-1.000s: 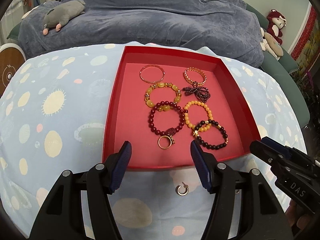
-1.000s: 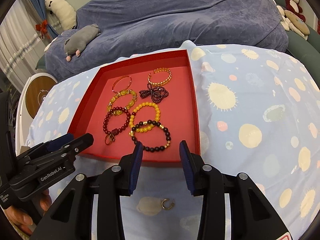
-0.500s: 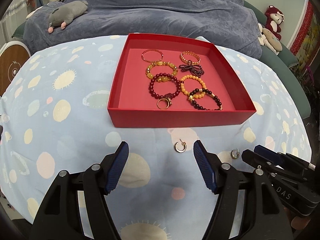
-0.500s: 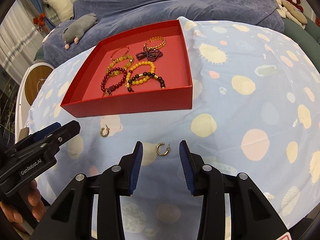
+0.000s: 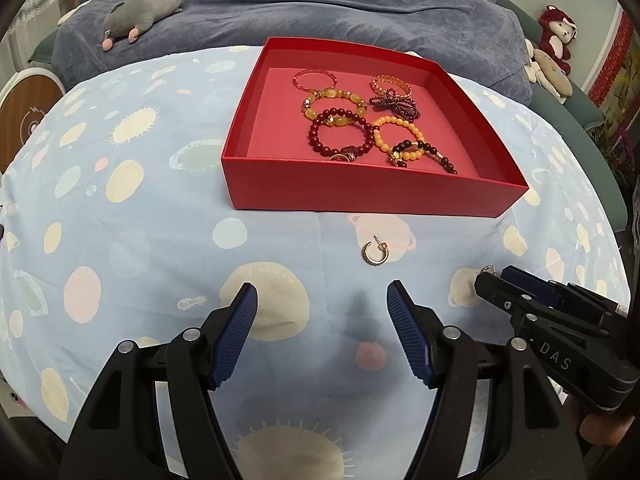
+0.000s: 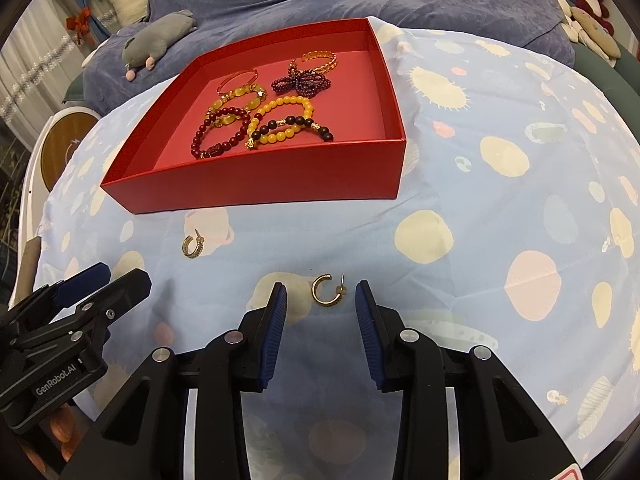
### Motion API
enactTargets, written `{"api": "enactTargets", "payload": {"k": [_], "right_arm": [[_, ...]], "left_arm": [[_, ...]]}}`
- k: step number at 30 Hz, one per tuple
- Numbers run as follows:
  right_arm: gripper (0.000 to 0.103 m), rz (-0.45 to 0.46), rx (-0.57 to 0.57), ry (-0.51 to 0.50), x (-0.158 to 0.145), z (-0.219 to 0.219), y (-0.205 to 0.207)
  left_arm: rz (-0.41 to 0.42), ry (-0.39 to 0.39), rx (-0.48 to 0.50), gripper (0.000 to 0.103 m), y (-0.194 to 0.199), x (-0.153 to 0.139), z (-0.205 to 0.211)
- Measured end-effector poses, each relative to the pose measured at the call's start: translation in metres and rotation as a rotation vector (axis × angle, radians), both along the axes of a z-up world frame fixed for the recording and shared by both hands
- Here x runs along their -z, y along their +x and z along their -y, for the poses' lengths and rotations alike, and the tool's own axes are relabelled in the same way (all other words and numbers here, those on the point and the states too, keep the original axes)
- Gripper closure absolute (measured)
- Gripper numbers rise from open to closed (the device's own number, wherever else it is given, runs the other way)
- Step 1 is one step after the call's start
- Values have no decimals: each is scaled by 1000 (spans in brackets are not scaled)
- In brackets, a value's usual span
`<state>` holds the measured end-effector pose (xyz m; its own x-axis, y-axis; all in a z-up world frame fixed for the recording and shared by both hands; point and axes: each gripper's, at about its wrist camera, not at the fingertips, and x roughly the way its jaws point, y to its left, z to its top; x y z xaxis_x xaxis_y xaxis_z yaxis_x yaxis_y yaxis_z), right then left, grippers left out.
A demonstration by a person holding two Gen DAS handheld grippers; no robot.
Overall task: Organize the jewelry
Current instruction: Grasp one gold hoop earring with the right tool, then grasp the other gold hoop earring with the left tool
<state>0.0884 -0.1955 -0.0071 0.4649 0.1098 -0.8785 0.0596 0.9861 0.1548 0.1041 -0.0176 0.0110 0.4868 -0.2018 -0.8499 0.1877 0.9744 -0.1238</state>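
The small gold hoop earring (image 6: pixel 327 290), light, stiff and likely slippery, lies on the spotted blue cloth (image 6: pixel 460 184) between the closing, not-yet-touching pads of the right hand-held gripper (image 6: pixel 320 312), best pinched across its curved band; the left hand-held gripper (image 5: pixel 322 332) hangs open and empty.

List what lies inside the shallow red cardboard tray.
The red tray holds beaded bracelets, thin bangles and a gold ring; its near wall hides part of the floor.
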Motion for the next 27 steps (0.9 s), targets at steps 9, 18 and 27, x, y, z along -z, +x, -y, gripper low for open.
{"api": "enactTargets", "payload": {"k": [9, 18, 27], "right_arm": [[86, 8, -10, -36, 3, -1, 2], [86, 14, 7, -3, -2, 3, -1], [86, 27, 15, 12, -7, 8, 1]], "left_arm": [[-12, -2, 2, 39, 3, 7, 3], [-4, -19, 6, 39, 8, 5, 11], [-12, -9, 33, 49, 24, 13, 30]]}}
